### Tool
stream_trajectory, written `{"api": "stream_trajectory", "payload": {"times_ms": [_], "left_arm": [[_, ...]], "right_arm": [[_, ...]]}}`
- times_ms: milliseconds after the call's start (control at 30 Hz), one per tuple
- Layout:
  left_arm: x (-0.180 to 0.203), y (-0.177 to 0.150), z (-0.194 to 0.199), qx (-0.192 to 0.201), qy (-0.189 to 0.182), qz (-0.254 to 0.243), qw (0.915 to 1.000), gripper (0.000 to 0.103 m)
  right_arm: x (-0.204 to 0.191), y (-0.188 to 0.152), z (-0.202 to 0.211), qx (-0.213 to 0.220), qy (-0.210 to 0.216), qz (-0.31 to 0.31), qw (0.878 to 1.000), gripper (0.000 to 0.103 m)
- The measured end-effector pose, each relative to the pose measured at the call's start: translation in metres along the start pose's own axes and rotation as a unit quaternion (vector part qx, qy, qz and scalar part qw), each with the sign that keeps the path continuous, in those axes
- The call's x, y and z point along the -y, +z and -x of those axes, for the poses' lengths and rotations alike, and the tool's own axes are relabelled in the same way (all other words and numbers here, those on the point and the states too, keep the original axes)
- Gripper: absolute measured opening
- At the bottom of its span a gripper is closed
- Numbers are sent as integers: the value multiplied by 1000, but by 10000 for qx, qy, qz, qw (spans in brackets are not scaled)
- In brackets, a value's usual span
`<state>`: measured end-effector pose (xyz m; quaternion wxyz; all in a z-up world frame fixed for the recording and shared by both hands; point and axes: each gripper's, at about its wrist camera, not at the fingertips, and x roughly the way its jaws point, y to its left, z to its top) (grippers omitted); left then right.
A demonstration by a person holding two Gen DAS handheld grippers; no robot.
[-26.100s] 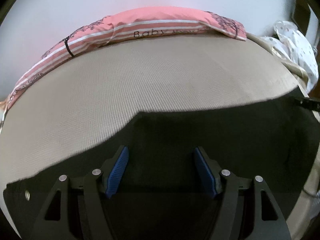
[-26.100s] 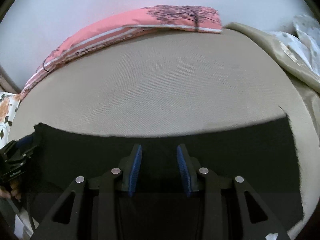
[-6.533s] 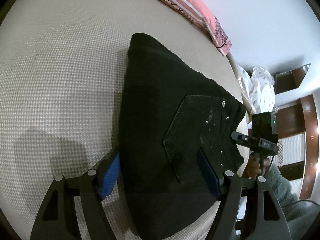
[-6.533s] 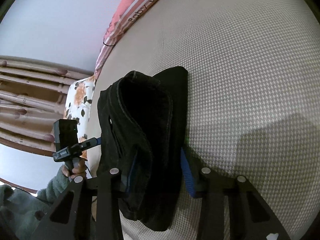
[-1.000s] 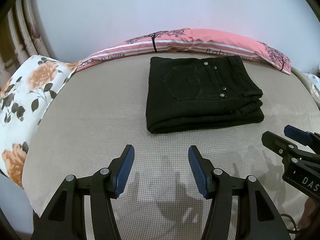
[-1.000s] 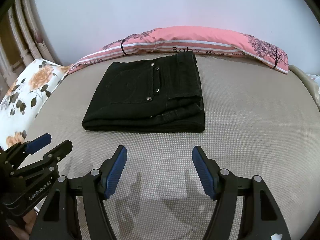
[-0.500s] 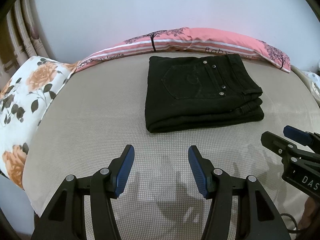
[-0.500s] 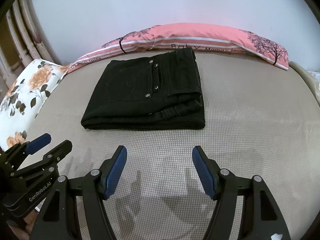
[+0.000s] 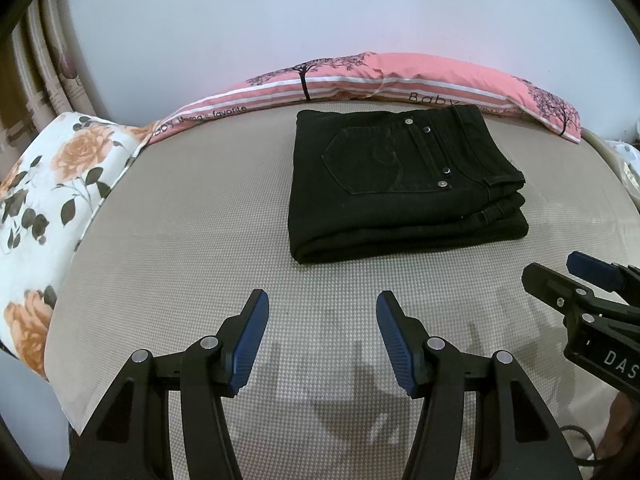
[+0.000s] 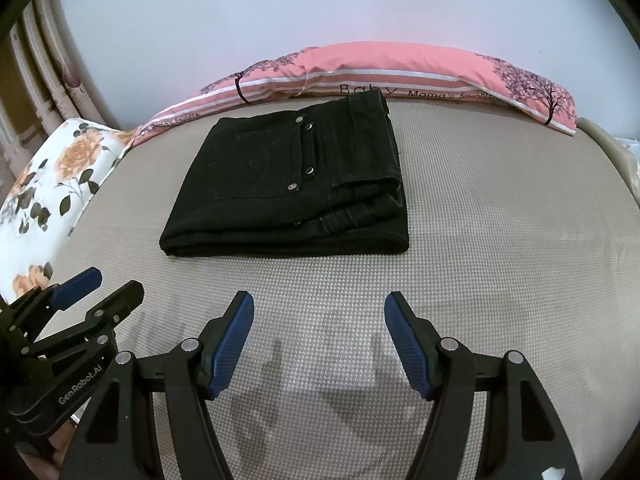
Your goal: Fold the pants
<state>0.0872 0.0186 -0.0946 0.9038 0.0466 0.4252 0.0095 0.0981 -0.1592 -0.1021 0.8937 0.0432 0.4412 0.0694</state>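
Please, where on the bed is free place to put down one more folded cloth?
The widest bare mat is right of the black pants, up to the pink pillow. Another strip lies between the pants and the floral pillow. The near edge is crowded: both grippers, left and right, hover there, open.

One folded pants (image 9: pixel 404 184), two grippers (image 9: pixel 322 338) (image 10: pixel 318 344), two pillows (image 9: pixel 400 80) (image 9: pixel 44 208)
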Motion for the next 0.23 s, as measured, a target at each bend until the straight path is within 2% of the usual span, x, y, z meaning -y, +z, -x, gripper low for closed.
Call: {"api": "stream_trajectory", "payload": {"times_ms": [233], "left_arm": [[-1,1,-1,-18,-7,6,10000,57]], "right_arm": [[0,0,0,-2,-5,-10,10000,66]]}}
